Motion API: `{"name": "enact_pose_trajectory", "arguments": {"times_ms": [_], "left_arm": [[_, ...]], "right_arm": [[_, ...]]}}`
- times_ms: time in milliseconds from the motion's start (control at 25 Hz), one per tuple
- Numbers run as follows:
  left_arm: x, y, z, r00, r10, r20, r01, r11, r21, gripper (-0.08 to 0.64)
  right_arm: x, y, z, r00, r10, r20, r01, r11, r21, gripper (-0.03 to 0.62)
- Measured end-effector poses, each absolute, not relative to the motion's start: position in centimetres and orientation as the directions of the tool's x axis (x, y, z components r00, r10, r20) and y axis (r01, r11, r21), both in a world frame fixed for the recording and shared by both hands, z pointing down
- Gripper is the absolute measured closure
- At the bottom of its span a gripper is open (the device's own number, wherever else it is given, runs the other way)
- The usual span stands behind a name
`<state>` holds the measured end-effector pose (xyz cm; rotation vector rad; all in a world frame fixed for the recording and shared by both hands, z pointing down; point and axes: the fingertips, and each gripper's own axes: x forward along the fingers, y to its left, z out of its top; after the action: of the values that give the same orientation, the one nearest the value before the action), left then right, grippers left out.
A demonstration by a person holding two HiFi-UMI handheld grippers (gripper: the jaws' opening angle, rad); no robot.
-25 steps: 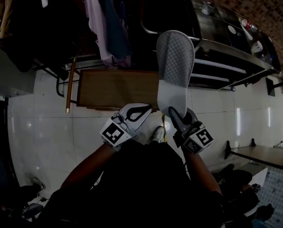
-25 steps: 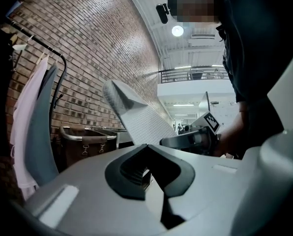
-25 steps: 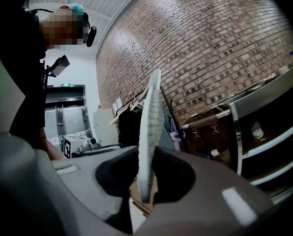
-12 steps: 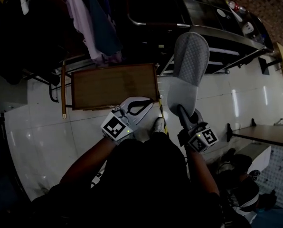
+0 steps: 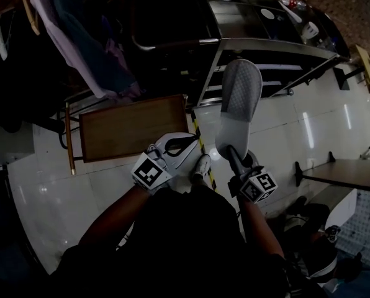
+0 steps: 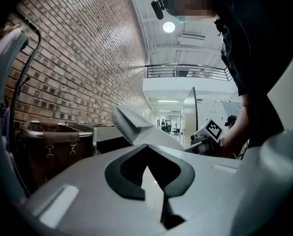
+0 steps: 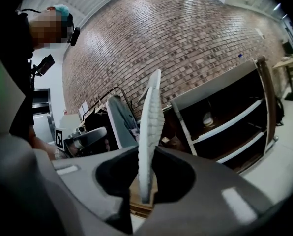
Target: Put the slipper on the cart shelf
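In front of the steel cart (image 5: 269, 42), your right gripper (image 5: 233, 156) is clamped narrow on the heel end of the grey quilted slipper (image 5: 239, 98). It holds the slipper in the air above the white tiled floor (image 5: 284, 135), toe toward the cart's shelves and not yet on one. Your left gripper (image 5: 190, 141) sits beside it, jaws together, empty.

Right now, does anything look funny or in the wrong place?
Only the slipper: it is up in the air, pinched by one end in the right gripper, not on the cart. Nothing looks spilled or broken.
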<state>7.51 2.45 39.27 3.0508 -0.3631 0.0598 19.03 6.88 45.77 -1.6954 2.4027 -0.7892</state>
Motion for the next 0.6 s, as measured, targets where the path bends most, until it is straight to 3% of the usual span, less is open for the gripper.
{"name": "enact_pose_trajectory", "arguments": {"times_ms": [360,600], "left_arm": [[19.8,-1.2,39.9,0.972,-0.225,0.072,-0.228,-0.972,0.050,0.555],[24.2,-3.0,40.6,0.966,-0.239,0.094,-0.246,-0.967,0.063,0.554]], "right_arm": [[29.1,3.8,53.8,-0.430,-0.855,0.290,-0.809,0.222,-0.544,0.525],[34.2,0.4,59.0,-0.456,-0.808,0.373,-0.813,0.208,-0.543,0.525]]}}
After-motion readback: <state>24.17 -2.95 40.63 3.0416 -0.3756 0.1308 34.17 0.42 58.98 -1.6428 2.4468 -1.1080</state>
